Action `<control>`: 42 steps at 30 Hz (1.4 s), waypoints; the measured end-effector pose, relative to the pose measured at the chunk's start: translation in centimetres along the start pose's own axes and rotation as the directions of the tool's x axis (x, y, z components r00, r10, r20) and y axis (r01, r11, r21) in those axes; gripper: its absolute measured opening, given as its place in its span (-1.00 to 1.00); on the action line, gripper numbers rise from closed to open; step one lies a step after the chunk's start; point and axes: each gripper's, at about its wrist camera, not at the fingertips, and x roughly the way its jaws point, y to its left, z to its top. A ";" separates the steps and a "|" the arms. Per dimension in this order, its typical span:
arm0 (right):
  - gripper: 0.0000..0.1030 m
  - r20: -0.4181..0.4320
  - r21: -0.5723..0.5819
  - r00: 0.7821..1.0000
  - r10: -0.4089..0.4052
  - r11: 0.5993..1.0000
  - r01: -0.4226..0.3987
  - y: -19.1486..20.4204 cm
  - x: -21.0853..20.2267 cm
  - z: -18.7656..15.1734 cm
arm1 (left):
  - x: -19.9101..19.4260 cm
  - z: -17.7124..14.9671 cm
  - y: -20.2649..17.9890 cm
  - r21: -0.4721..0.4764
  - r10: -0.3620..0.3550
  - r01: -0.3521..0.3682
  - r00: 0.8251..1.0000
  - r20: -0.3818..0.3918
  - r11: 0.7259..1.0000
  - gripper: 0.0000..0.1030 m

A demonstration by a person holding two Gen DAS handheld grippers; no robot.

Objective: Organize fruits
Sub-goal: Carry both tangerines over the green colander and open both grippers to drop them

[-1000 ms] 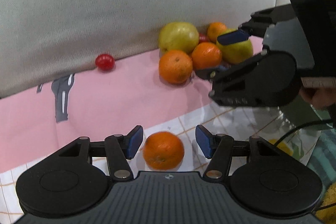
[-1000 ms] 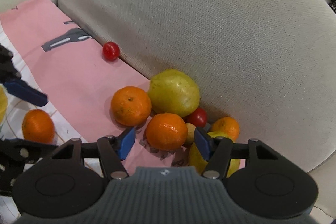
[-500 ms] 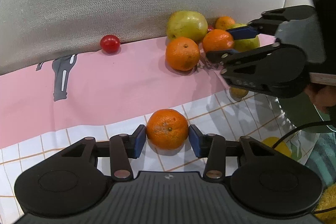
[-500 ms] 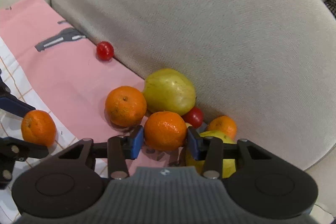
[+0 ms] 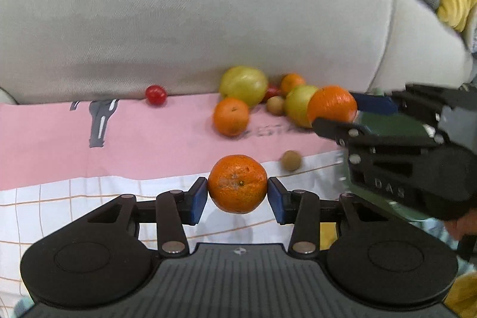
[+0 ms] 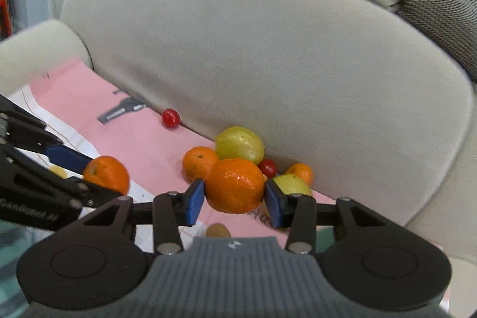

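Near the far cushion, each gripper — left, right — squeezes one orange, lifted clear to sort it.

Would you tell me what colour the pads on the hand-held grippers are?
Blue pads, clearest in the left wrist view.
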 end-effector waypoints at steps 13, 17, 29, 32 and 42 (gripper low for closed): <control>-0.19 -0.208 0.139 0.969 -0.134 0.977 0.165 -6.9 -2.3 -7.7 | -2.1 -0.1 -8.3 0.099 -0.096 0.093 0.995 0.027 0.991 -0.04; -0.19 -0.271 0.138 0.954 -0.127 0.976 0.169 -8.0 -2.5 -10.1 | -1.3 -0.4 -11.0 0.143 -0.131 0.128 0.991 0.009 0.981 -0.04; -0.19 -0.343 0.121 0.932 -0.120 0.978 0.171 -7.8 -4.6 -13.5 | 2.0 -1.9 -16.8 0.243 -0.176 0.192 0.981 -0.085 0.951 -0.04; -0.19 -0.347 0.110 0.931 -0.116 0.980 0.163 -7.5 -4.5 -13.7 | 2.9 -2.1 -17.4 0.249 -0.185 0.208 0.976 -0.113 0.946 -0.04; -0.19 -0.361 0.062 0.928 -0.091 0.991 0.122 -8.1 -3.2 -13.1 | 5.3 -1.8 -17.5 0.231 -0.163 0.202 0.971 -0.176 0.952 -0.04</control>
